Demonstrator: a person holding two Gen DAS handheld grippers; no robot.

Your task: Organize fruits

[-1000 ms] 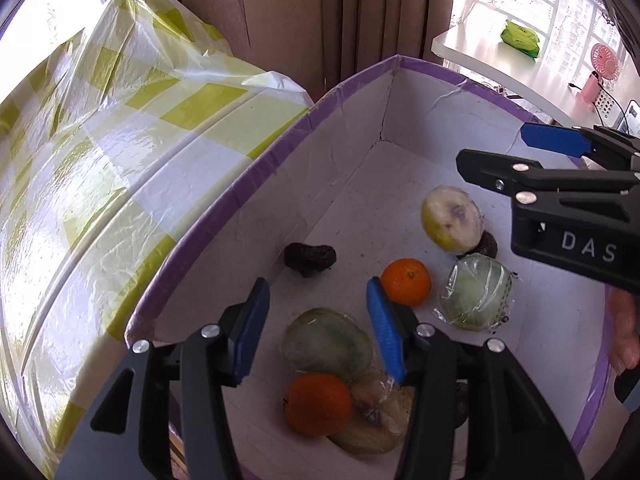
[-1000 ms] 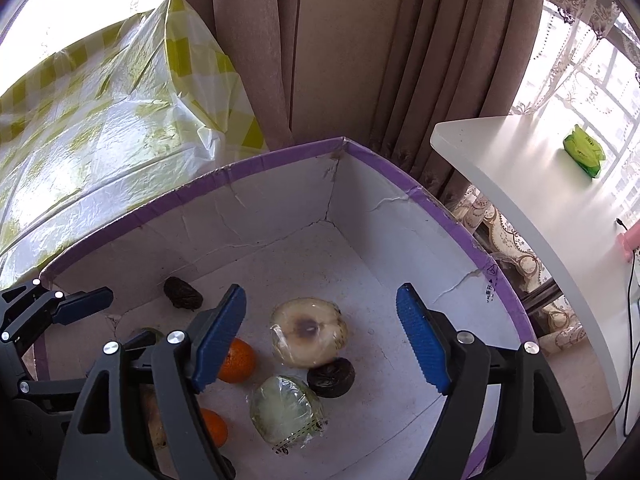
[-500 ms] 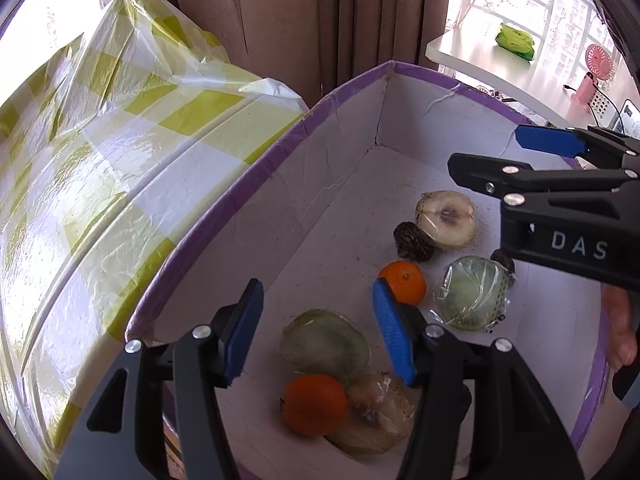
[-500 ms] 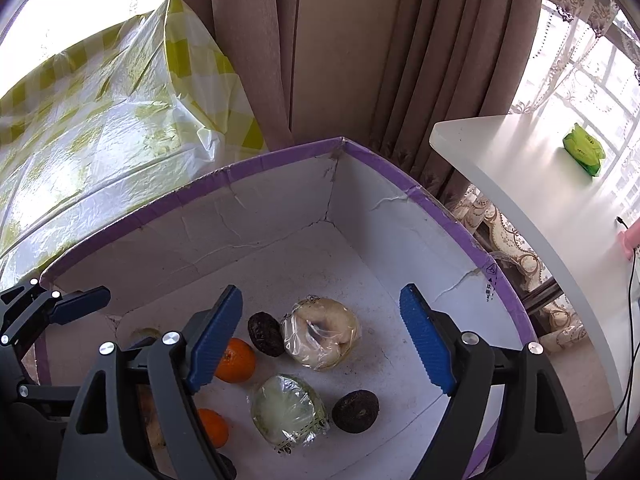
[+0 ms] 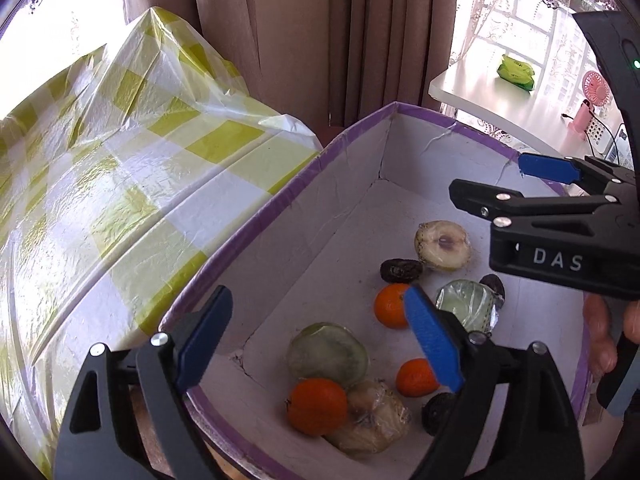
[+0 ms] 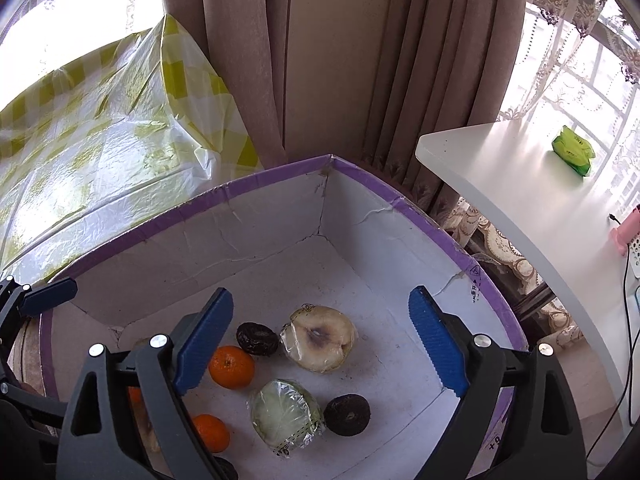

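Note:
A white box with a purple rim (image 5: pixel 280 204) (image 6: pixel 280 178) holds the fruit. Inside lie oranges (image 5: pixel 390 306) (image 6: pixel 232 366), a wrapped pale half fruit (image 5: pixel 442 245) (image 6: pixel 318 338), wrapped green halves (image 5: pixel 466 306) (image 6: pixel 286 412) (image 5: pixel 328 354), a wrapped yellowish fruit (image 5: pixel 372 420) and dark round fruits (image 5: pixel 400 271) (image 6: pixel 346 414). My left gripper (image 5: pixel 320 338) is open and empty above the box's near left corner. My right gripper (image 6: pixel 322 344) is open and empty above the box's right part; it also shows in the left wrist view (image 5: pixel 500 182).
A yellow and white checked plastic cloth (image 5: pixel 120 168) covers the surface left of the box. Brown curtains (image 6: pixel 340 60) hang behind. A white table (image 6: pixel 520 184) with a green packet (image 6: pixel 572 150) stands at the right.
A dark fruit rolled from the box's left side to beside the pale half fruit. The left gripper drew back, so a third orange and another dark fruit show. Both grippers stay open.

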